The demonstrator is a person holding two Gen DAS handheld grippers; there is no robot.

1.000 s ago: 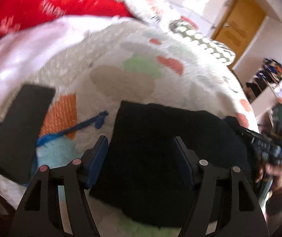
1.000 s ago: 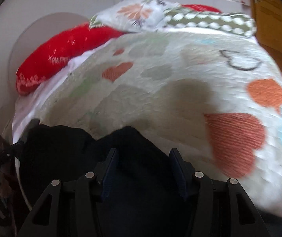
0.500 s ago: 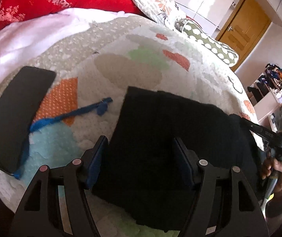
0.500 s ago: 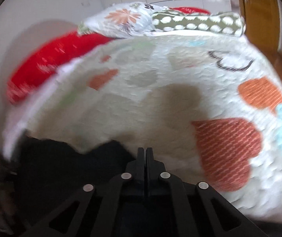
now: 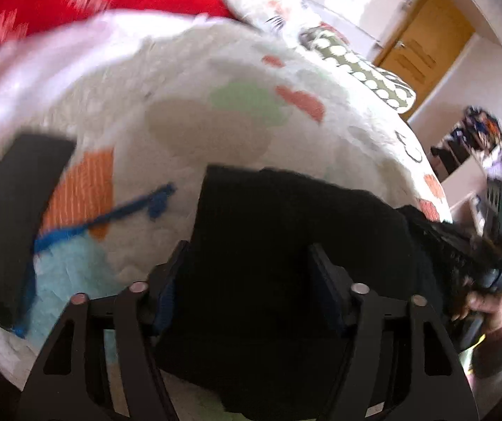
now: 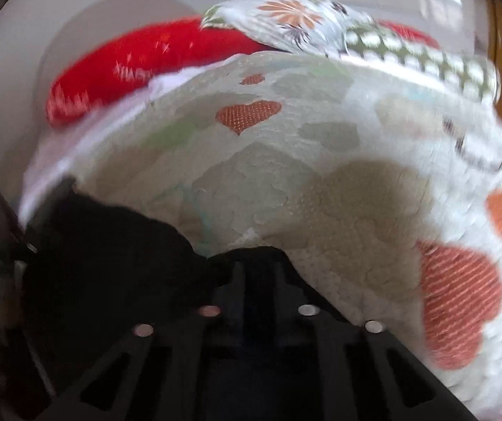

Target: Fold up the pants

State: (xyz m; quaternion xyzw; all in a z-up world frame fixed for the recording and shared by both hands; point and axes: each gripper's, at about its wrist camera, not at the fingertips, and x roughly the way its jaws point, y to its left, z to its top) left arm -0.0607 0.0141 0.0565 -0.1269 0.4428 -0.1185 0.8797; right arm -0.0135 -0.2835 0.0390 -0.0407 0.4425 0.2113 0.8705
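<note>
The black pants [image 5: 286,252] lie folded on the heart-patterned quilt [image 5: 198,122] near the bed's front edge. My left gripper [image 5: 247,273] is open just above the pants, one finger on each side of the left part, holding nothing. My right gripper [image 6: 258,270] has its fingers close together on a raised edge of the pants [image 6: 110,263], which bunches at the tips. In the left wrist view the right gripper [image 5: 461,242] shows at the pants' right end, held by a hand.
A black phone or tablet [image 5: 8,224] with a blue cord [image 5: 110,214] lies left of the pants. A red pillow [image 6: 138,63], a floral pillow [image 6: 286,17] and a green dotted pillow [image 6: 426,59] line the headboard. A wooden door [image 5: 423,56] stands beyond the bed.
My right gripper closed from open onto the pants' edge and has lifted it a little. My left gripper stays open over the pants, only shifting slightly.
</note>
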